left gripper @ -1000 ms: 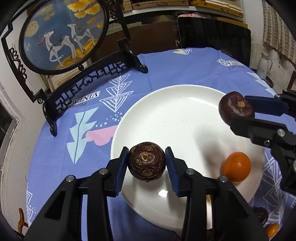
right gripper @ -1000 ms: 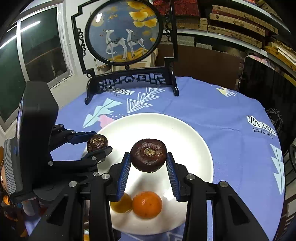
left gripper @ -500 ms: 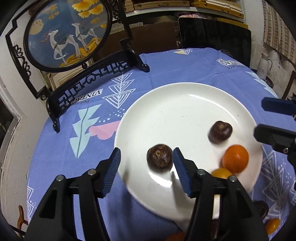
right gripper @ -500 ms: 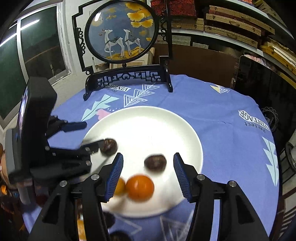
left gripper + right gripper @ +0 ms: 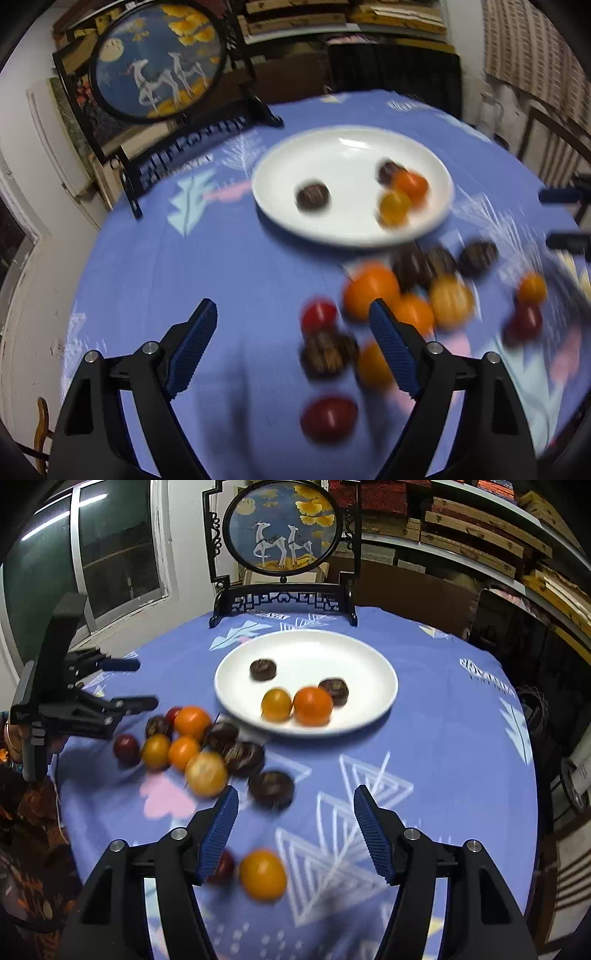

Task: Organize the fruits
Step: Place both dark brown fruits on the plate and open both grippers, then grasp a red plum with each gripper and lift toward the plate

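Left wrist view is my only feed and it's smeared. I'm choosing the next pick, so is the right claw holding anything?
Observer: No. The right claw is wide open and grips nothing.
Operator: What lies closest ahead of it?
Observer: A dark round fruit on the tablecloth, just past one fingertip and untouched.
Operator: Anything nearer than that?
Observer: An orange fruit lies low in the view between the fingers. Beside it is a dark red one, partly hidden by a finger.
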`<action>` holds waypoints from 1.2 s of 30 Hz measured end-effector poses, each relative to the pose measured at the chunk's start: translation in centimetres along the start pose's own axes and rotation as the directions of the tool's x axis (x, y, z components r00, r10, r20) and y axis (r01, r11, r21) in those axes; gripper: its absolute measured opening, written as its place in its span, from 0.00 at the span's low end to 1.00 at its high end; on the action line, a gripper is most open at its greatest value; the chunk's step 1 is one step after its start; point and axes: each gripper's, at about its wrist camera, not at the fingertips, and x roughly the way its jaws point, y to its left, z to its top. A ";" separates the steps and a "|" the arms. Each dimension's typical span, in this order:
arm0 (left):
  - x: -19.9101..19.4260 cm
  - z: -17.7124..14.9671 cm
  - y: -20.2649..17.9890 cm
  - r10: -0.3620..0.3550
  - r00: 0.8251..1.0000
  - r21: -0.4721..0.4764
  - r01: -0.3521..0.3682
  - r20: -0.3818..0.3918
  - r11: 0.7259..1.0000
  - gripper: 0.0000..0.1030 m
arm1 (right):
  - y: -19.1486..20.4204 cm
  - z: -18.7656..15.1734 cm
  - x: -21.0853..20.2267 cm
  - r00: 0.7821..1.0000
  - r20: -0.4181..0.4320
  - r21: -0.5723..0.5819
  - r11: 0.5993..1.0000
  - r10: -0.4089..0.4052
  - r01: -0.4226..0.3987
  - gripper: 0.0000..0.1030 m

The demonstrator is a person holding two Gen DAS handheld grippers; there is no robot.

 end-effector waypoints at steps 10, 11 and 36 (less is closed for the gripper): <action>2.0 -5.1 -1.9 -0.047 0.994 0.022 0.049 -0.098 0.999 0.78 | 3.1 -5.0 -1.0 0.997 -0.082 -0.061 0.998 0.012 -0.017 0.64; 2.3 -5.1 -1.9 -0.051 0.994 0.019 0.053 -0.101 0.998 0.65 | 3.2 -5.3 -0.9 0.996 -0.090 -0.051 0.998 0.023 -0.027 0.64; -0.9 -2.1 -0.6 -0.095 0.995 -0.009 0.095 0.003 0.995 0.36 | 6.1 -1.4 1.4 0.998 -0.059 -0.177 0.984 -0.012 0.001 0.38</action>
